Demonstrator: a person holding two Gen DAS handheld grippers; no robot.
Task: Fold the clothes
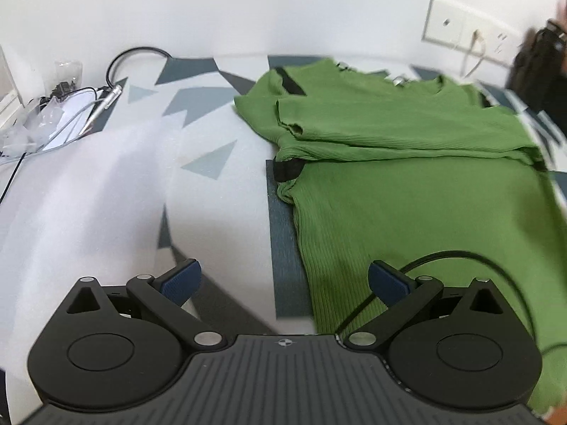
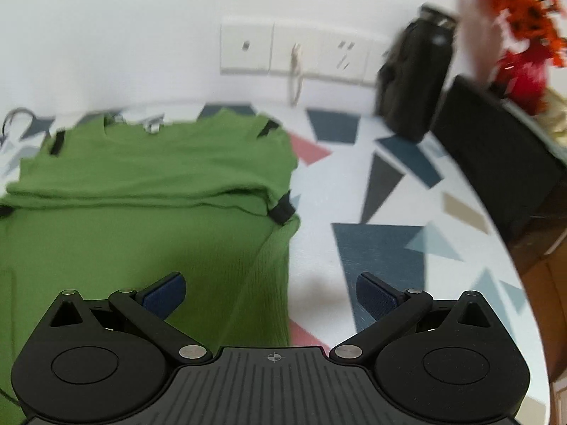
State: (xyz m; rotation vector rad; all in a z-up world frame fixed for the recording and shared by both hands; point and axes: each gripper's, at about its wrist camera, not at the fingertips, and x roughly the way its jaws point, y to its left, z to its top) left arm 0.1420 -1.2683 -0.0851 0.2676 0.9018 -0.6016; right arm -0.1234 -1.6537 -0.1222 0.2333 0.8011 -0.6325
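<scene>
- A green ribbed top (image 1: 407, 184) lies flat on the counter (image 1: 219, 191), neckline toward the wall; its upper part is folded over in a band across the chest, with black trim showing at the sleeve edges.
- The right wrist view shows the same top (image 2: 141, 212) from its other side: its right edge runs down the middle of the frame, and its lower body fills the left half.
- The left gripper (image 1: 283, 281) hangs above the top's left edge with its jaws spread wide and nothing between them: the right blue pad over green cloth, the left pad over bare counter.
- The right gripper (image 2: 271, 295) is likewise wide and empty, straddling the top's right edge, with its left pad over cloth and its right pad over counter.
- A black cable (image 1: 496, 269) loops across the cloth near the left gripper; only the left view shows it.
- The counter (image 2: 389, 212) is white with blue, grey and pink triangles.
- Only the left view shows clear plastic bags (image 1: 39, 120), a silver pen-like thing (image 1: 106, 102) and a black cord (image 1: 134, 56) at the far left.
- Only the right view shows clearly a dark bottle (image 2: 414, 81), a black box (image 2: 496, 156) and orange flowers (image 2: 521, 3), blurred.
- Wall sockets (image 2: 294, 49) sit behind the top, seen in both views (image 1: 460, 32).
</scene>
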